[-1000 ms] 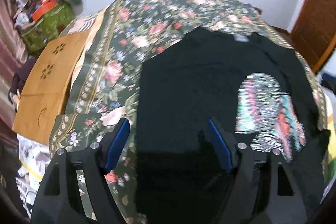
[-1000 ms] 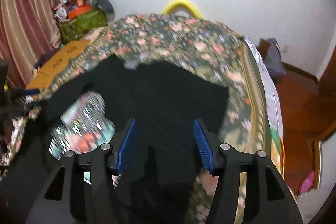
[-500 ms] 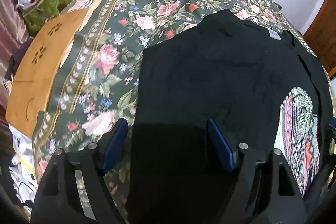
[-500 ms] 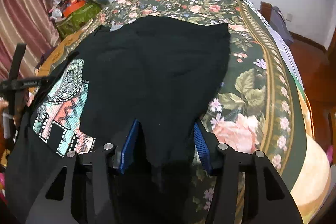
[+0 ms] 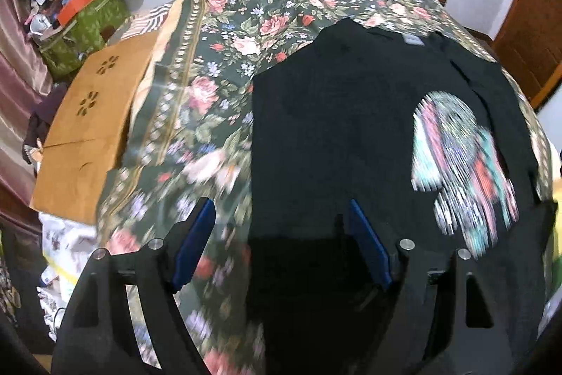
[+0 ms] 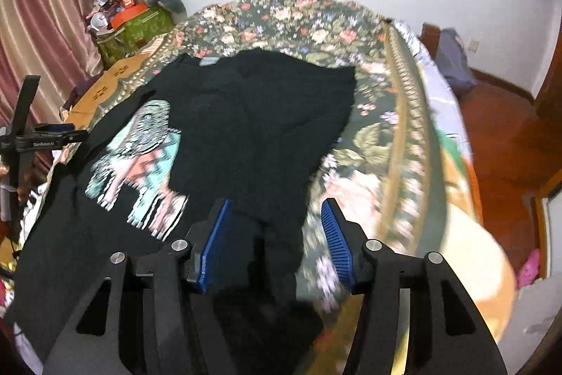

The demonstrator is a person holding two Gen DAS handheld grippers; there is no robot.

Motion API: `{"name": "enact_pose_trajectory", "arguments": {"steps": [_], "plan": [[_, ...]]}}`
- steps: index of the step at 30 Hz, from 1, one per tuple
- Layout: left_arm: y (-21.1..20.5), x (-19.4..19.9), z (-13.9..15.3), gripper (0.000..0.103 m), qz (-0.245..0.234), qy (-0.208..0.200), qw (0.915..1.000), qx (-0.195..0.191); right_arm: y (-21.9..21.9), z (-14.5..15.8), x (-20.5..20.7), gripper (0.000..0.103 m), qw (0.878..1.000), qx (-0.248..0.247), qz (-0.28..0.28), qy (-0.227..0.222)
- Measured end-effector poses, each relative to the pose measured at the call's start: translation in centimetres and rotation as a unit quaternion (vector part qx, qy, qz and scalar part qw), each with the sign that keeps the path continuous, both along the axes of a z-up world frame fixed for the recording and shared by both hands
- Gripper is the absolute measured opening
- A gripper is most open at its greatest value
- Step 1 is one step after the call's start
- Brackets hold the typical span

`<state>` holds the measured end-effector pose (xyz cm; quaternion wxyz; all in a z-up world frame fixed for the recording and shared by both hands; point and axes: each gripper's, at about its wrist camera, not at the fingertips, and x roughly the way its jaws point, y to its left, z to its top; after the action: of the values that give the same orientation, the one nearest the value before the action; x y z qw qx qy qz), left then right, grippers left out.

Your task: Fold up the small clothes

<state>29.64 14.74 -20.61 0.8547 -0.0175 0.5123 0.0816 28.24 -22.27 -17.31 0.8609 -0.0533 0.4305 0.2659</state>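
A black T-shirt (image 5: 344, 129) with a colourful print (image 5: 460, 160) lies on a floral bedspread (image 5: 217, 65), both side parts folded in over the middle. My left gripper (image 5: 281, 234) is open and empty above the shirt's near left edge. In the right wrist view the same shirt (image 6: 253, 125) shows its print (image 6: 140, 164) at the left. My right gripper (image 6: 277, 234) is open and empty over the shirt's near right edge. The left gripper's body (image 6: 45, 137) shows at the far left of that view.
A brown cardboard box (image 5: 87, 122) lies beside the bed on the left. A green box with clutter (image 5: 80, 16) stands in the far left corner. A wooden door (image 5: 527, 34) is at the right. Red-brown floor (image 6: 505, 136) lies right of the bed.
Both grippers have lifted up and back from the shirt after dipping low over it. The shirt lies the same way. Both stay open.
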Motion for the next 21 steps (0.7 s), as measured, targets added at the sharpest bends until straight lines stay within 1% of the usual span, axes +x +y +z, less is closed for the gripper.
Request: {"name": "enact_pose_trajectory", "arguments": {"steps": [3,5,8,10,13,15,18,19,21], "plan": [[0.6,-3.2,0.8,0.079,0.007,-0.002,0.9999,-0.011,-1.2,1.0,-2.2,0.058,1.0,-0.002,0.008,-0.009],[1.2,-5.6,0.9,0.079,0.017,0.003,0.9996,-0.022,-1.7,1.1,-3.3,0.061,1.0,-0.004,0.011,-0.01],[1.2,-8.2,0.6,0.079,0.019,0.011,0.9994,-0.029,-2.7,0.4,-5.1,0.063,1.0,-0.001,0.012,-0.003],[0.9,-9.6,0.0,0.079,0.017,0.021,0.999,-0.035,-3.1,-0.6,-6.0,0.063,1.0,0.004,0.011,0.013],[0.1,-11.4,-1.5,0.079,0.012,0.04,0.9974,-0.058,-3.4,-2.7,-7.2,0.063,0.999,0.006,0.005,0.042],[-0.3,-12.2,-2.4,0.079,0.013,0.051,0.9964,-0.066,-3.6,-4.3,-7.7,0.063,0.998,0.008,-0.003,0.062],[-0.6,-13.4,-2.7,0.079,0.03,0.037,0.9958,-0.078,-4.2,-7.3,-7.7,0.063,0.992,0.021,-0.024,0.119],[-0.6,-13.7,-2.8,0.079,0.031,0.039,0.9946,-0.091,-4.4,-8.0,-7.7,0.063,0.99,0.024,-0.031,0.132],[-0.5,-14.4,-2.7,0.079,0.03,0.041,0.9924,-0.112,-5.1,-8.5,-8.0,0.063,0.988,0.046,-0.041,0.142]]}}
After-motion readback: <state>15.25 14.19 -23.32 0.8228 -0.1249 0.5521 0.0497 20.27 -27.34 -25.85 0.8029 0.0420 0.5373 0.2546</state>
